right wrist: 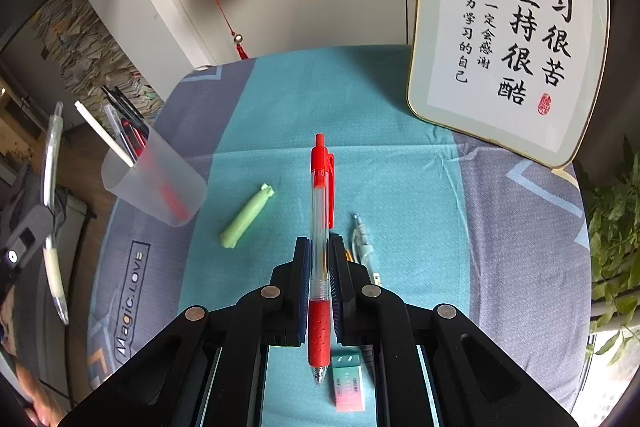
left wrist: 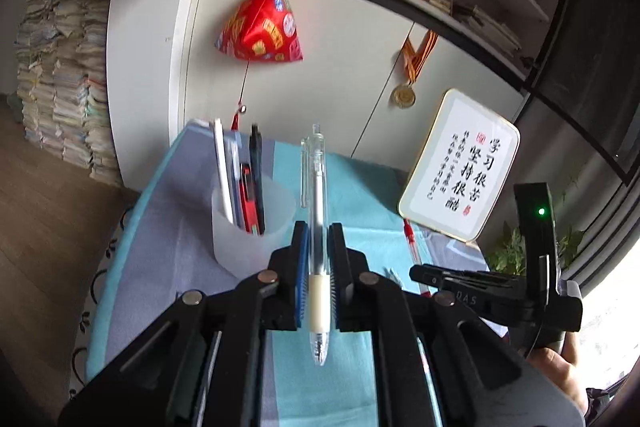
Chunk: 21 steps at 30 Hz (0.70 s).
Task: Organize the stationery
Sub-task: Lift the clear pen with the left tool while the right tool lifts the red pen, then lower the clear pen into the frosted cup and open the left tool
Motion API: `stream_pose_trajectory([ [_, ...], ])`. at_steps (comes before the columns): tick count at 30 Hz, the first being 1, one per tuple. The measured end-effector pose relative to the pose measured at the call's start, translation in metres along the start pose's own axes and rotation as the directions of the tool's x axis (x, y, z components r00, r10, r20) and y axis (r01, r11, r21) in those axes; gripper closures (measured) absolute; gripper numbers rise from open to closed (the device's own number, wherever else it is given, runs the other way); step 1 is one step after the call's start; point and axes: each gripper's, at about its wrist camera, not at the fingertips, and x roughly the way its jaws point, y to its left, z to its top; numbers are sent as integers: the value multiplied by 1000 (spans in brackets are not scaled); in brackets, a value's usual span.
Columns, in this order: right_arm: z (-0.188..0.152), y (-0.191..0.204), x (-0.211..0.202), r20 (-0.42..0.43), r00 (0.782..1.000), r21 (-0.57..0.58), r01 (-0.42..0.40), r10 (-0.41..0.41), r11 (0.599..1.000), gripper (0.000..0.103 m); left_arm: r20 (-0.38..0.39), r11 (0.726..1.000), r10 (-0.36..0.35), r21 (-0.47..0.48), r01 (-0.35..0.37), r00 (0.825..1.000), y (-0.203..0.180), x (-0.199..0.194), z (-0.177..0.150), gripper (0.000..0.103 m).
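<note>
Holding a pen in each hand right now, and I have both lifted clear of the bench (right wrist: 500,227) with its blue and grey cloth. My left gripper (left wrist: 318,239) has its fingers pinched nearly shut on the clear pen (left wrist: 317,227), gripping it around the lower barrel just above the pale rubber grip, button end pointing away from me and tip hanging back towards the camera. My right gripper (right wrist: 319,251) is clamped the same way, fingers almost together, on the red pen (right wrist: 320,247), held at the clear barrel above the red grip. The frosted cup (left wrist: 250,227) stands ahead and to the left of my left gripper, already carrying a white stick and a few dark and red pens. Down on the cloth I can see a green cap-like piece (right wrist: 247,217), a white pen (right wrist: 362,239) partly hidden beside my right fingers, and a pink and green eraser (right wrist: 347,381) under them. I read this as the carrying step: two pens picked, neither dropped in yet. Next I need to bring the clear pen over the cup's mouth, tilt it upright so one end points down into the gap between the pens already standing there, then release. The red one follows.
</note>
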Motion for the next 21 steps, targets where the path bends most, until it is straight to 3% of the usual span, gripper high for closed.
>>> stream_pose_trajectory([
  [2, 3, 7, -5, 25, 1000, -15, 7, -7, 1000, 93, 73, 998, 29, 57, -33, 997, -1, -3, 4, 95],
  [4, 5, 12, -8, 44, 999, -21, 9, -8, 1000, 93, 129, 999, -4, 36, -1, 992, 7, -2, 6, 95],
  [8, 11, 19, -7, 51, 999, -20, -13, 14, 1000, 93, 141, 997, -40, 64, 32, 989, 18, 23, 7, 95],
  [16, 19, 21, 4, 49, 998, -21, -26, 27, 999, 93, 197, 1000, -20, 11, 18, 980, 42, 53, 10, 95],
  [21, 23, 18, 14, 44, 998, 0, -48, 48, 999, 93, 229, 998, 9, 58, -23, 973, 38, 64, 17, 95],
])
